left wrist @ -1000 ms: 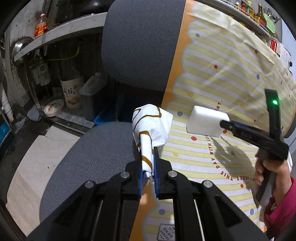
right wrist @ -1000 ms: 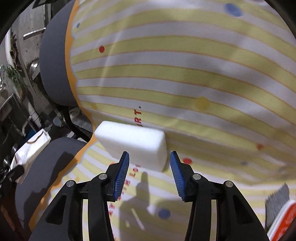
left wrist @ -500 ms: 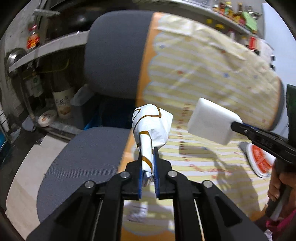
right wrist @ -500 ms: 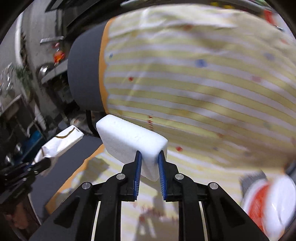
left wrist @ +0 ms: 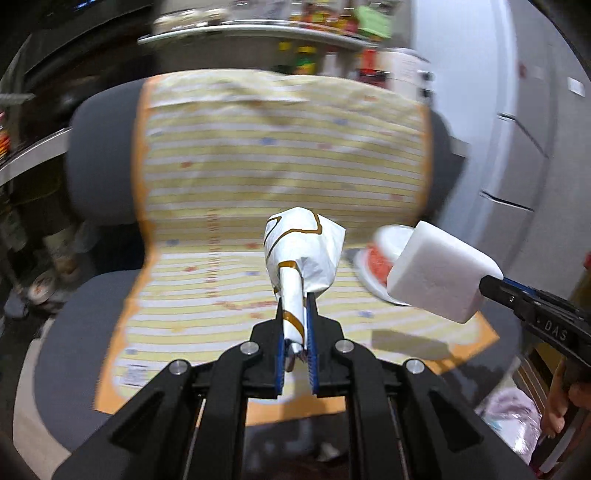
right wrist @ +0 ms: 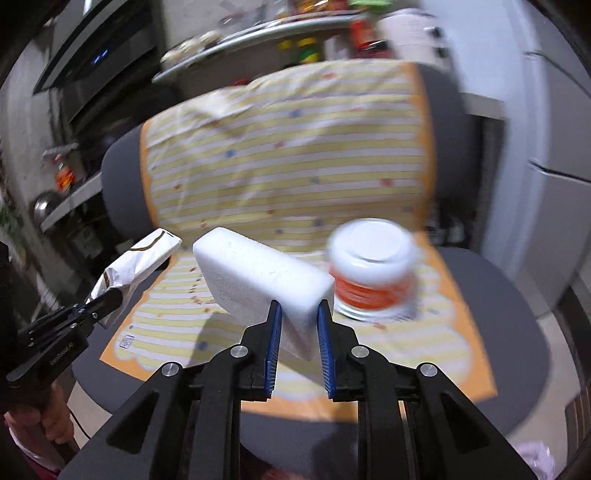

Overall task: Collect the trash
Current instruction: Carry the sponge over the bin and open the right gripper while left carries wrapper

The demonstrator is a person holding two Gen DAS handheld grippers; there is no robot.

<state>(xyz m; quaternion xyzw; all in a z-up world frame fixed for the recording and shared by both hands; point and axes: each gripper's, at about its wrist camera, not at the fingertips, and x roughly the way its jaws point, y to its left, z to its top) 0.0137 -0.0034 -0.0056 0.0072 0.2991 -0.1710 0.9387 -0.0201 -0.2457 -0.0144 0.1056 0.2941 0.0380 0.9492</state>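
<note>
My left gripper (left wrist: 296, 325) is shut on a crumpled white wrapper with brown lines (left wrist: 303, 254) and holds it in the air above the chair seat; it also shows in the right wrist view (right wrist: 138, 264). My right gripper (right wrist: 298, 321) is shut on a white foam block (right wrist: 258, 275) and holds it above the seat; the block shows at the right of the left wrist view (left wrist: 439, 275). A white and orange cup (right wrist: 371, 271) lies upside down on the yellow striped cloth (right wrist: 288, 173).
The cloth drapes over a grey office chair (left wrist: 92, 325), seat and backrest. Shelves with bottles (left wrist: 325, 18) stand behind the chair. A grey cabinet (left wrist: 524, 140) is at the right. A pale plastic bag (left wrist: 513, 417) lies low at the right.
My right gripper closed on the foam block and lifted it off the cloth. Both grippers have pulled back and up from the chair, each with its item.
</note>
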